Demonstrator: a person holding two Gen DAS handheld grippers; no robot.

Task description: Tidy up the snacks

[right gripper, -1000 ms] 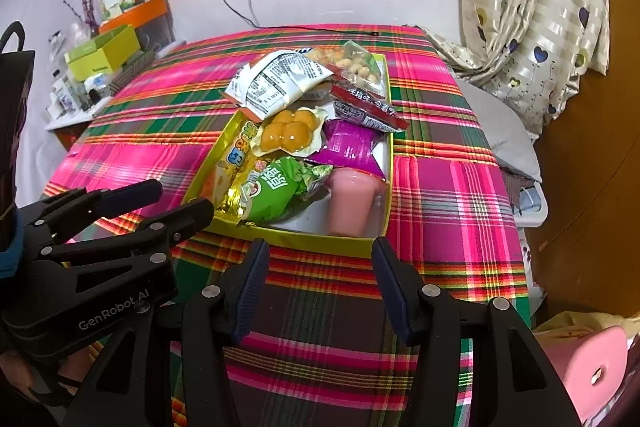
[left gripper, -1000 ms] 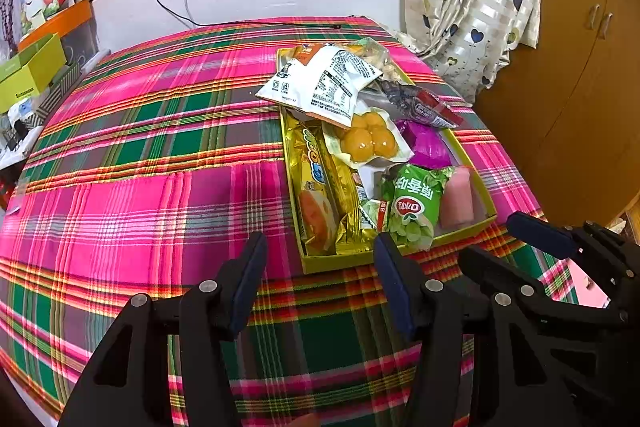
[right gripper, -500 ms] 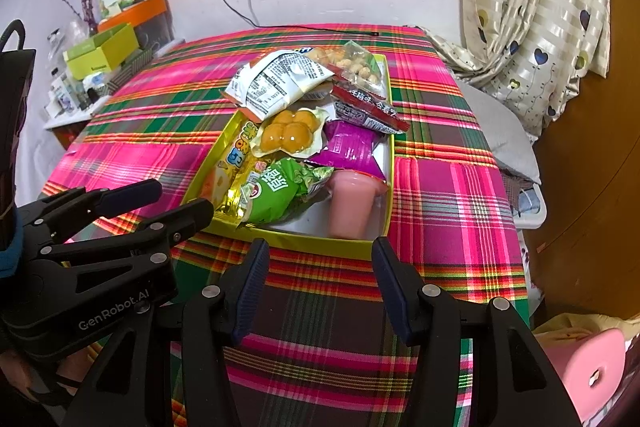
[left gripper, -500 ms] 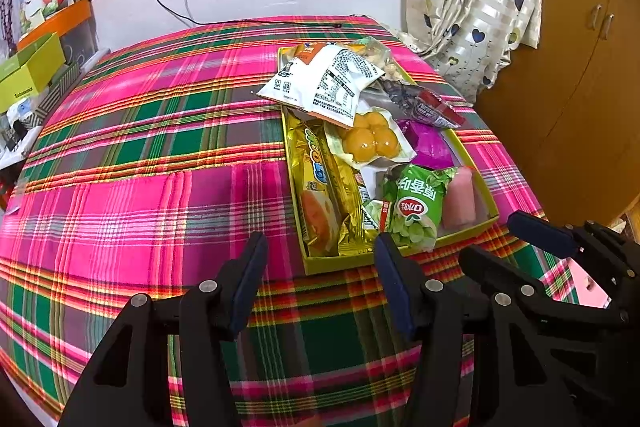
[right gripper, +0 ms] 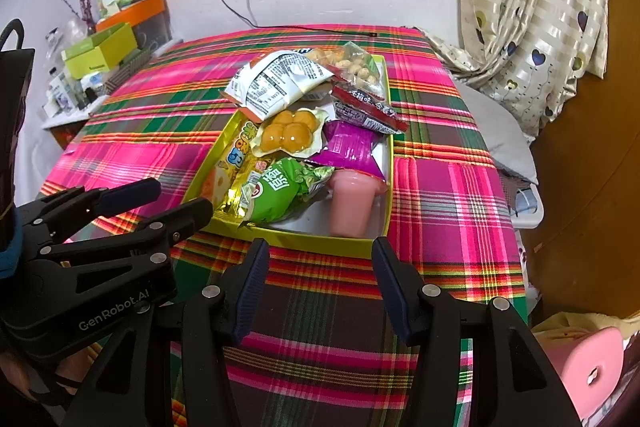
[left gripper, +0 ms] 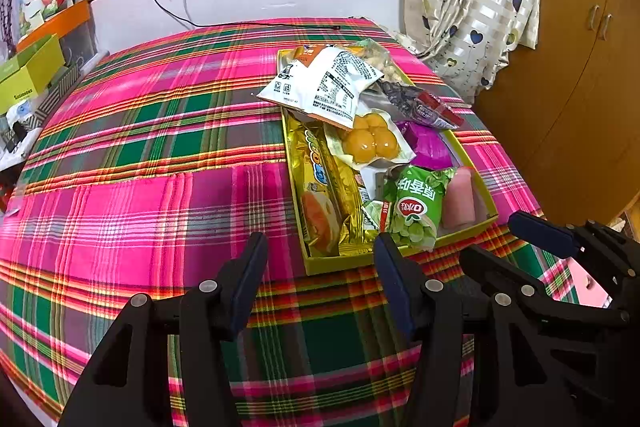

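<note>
A plaid tablecloth (left gripper: pixel 140 195) in pink, green and orange covers the whole table and dominates the room from where I stand. Behind it, a cream curtain (right gripper: pixel 532 11) with heart shapes hangs at the right, beside a brown wooden cabinet (left gripper: pixel 580 75). On the cloth, right of centre, lies a shallow yellow-green tray (right gripper: pixel 320 241) packed with snacks.

Inside the tray, a long golden biscuit packet (left gripper: pixel 320 187) runs along its left wall. A white crisp bag (left gripper: pixel 324 83) lies across the far end, overhanging the tray's left rim. Next to it at the far end is a clear bag of puffed snacks (right gripper: pixel 352 65), with a red-and-dark wrapper (right gripper: pixel 364 107) just nearer. A green snack bag (right gripper: pixel 276 193) sits at the near end, touching a pink jelly cup (right gripper: pixel 352 205) lying on its side. A purple packet (right gripper: pixel 348 147) lies behind the cup, and a clear pack of yellow balls (right gripper: pixel 288 135) rests in the middle.

The left gripper (left gripper: pixel 320 259) hovers over the cloth just short of the tray's near left corner, jaws spread with nothing between them. The right gripper (right gripper: pixel 318 259) hangs before the tray's near edge, jaws wide and likewise empty.
</note>
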